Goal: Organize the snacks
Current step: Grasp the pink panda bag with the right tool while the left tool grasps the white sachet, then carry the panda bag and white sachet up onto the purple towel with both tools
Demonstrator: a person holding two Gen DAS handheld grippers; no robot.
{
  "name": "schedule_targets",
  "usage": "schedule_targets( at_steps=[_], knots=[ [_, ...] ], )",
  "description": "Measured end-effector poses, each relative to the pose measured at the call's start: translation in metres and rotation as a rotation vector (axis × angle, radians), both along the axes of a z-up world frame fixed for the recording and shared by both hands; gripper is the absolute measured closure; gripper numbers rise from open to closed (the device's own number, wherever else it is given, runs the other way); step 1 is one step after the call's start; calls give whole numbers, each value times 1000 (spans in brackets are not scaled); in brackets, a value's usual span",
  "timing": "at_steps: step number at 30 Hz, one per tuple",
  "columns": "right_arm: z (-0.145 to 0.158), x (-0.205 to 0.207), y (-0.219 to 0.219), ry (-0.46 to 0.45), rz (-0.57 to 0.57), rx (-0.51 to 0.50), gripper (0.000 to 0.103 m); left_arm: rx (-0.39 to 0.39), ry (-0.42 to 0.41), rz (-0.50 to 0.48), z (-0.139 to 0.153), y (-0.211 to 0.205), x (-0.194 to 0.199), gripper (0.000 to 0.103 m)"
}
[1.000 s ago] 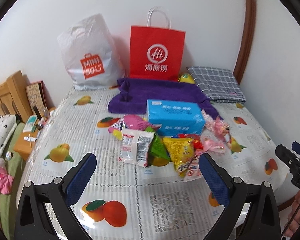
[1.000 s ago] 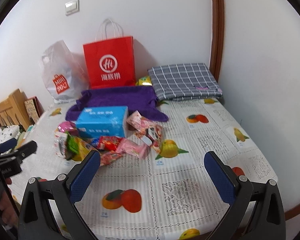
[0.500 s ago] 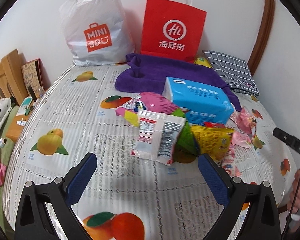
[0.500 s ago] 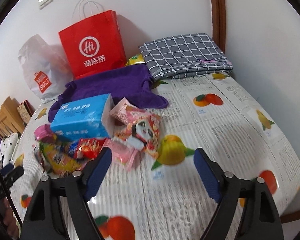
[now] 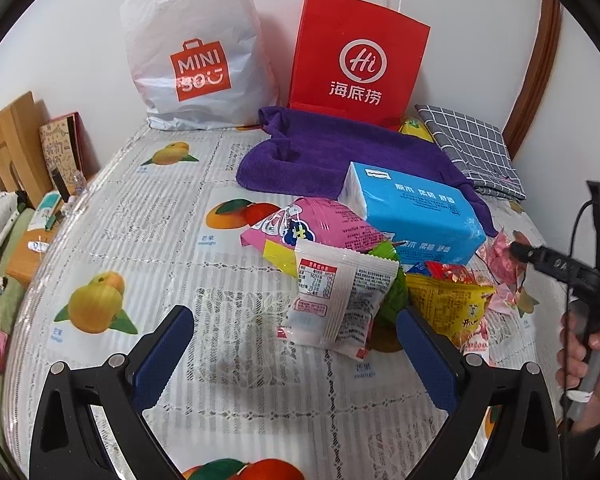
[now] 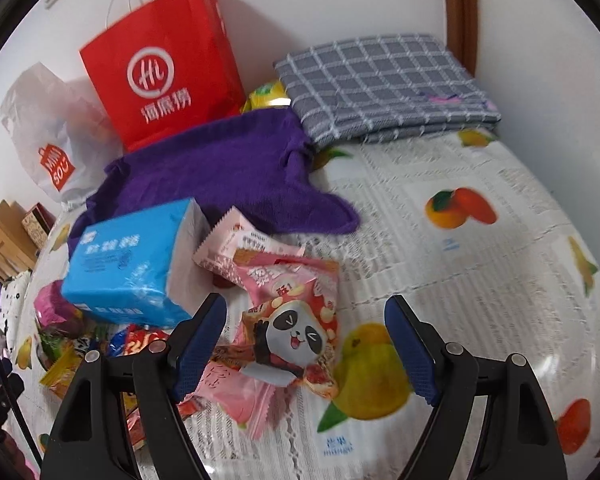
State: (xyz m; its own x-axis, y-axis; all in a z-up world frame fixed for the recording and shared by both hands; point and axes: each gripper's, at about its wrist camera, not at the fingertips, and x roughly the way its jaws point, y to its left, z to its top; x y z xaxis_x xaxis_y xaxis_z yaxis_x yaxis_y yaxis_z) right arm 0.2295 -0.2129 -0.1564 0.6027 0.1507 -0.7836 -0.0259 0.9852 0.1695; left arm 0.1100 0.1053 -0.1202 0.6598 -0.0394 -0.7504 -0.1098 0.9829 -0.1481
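- Hovering above the fruit-printed plastic tablecloth [image 5: 148,216], the left gripper [image 5: 296,344] has its jaws spread wide, empty; a white crinkled snack sachet [image 5: 336,300] lies just ahead
- the right gripper [image 6: 304,344] (jaws likewise spread) frames a pink panda-printed snack packet [image 6: 296,328]
- remaining snacks cluster beside a blue plastic-wrapped tissue pack [image 5: 412,216]

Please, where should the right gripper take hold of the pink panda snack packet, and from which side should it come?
Grip the panda packet at its free right edge, coming from above with the open right gripper. It lies flat on top of other pink packets, and its right side borders bare tablecloth, so probably nothing else gets pinched there.
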Motion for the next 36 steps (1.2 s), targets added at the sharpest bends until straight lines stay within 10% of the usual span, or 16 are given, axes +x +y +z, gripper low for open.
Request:
schedule_targets(
  at_steps=[15,23,36],
  knots=[
    [-26,-3,12,43,96,-45,50,33,45,-69,-23,-21,31,2],
    [-4,-28,4,-19,96,-54,50,-5,78,-116,-29,-25,35,46],
    [28,-68,7,-76,95,-65,50,-61,18,-121,6,-15,1,49]
  ],
)
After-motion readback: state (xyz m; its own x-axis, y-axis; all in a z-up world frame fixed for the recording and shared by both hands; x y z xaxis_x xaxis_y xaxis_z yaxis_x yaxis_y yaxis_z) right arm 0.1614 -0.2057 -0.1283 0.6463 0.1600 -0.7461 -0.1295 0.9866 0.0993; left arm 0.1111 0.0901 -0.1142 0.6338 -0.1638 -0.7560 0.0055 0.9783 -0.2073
